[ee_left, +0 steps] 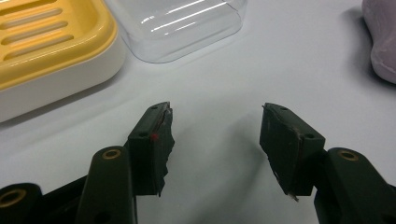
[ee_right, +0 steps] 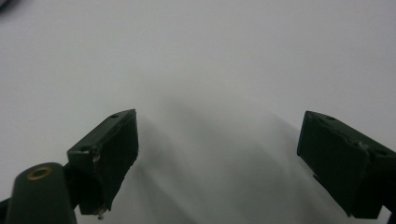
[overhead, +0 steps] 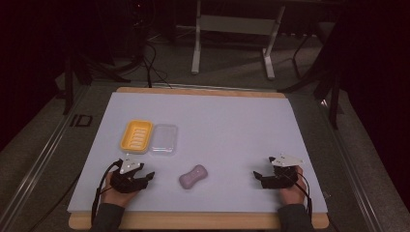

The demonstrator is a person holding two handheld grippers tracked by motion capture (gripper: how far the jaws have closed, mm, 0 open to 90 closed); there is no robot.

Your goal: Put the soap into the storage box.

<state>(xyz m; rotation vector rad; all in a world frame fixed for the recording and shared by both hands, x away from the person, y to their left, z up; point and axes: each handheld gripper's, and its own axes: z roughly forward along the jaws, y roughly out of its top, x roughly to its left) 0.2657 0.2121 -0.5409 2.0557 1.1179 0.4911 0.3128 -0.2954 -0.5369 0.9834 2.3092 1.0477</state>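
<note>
Yellow soap tray (overhead: 136, 136) beside clear lid (overhead: 164, 138), lilac soap (overhead: 193, 176) nr left gripper (overhead: 143, 180)

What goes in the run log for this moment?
left gripper: open, empty | right gripper: open, empty | soap: on table between them, untouched | yellow dish beside clear lid

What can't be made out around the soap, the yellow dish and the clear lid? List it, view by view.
- Soap: left gripper view, cut off by the right edge, so its full shape is lost; high view, too small for surface detail.
- Yellow soap dish: left gripper view, cut off by the top and left edges.
- Clear lid: left gripper view, far end cut off by the top edge.
- Left tongs and right tongs: open, nothing between them.
</note>
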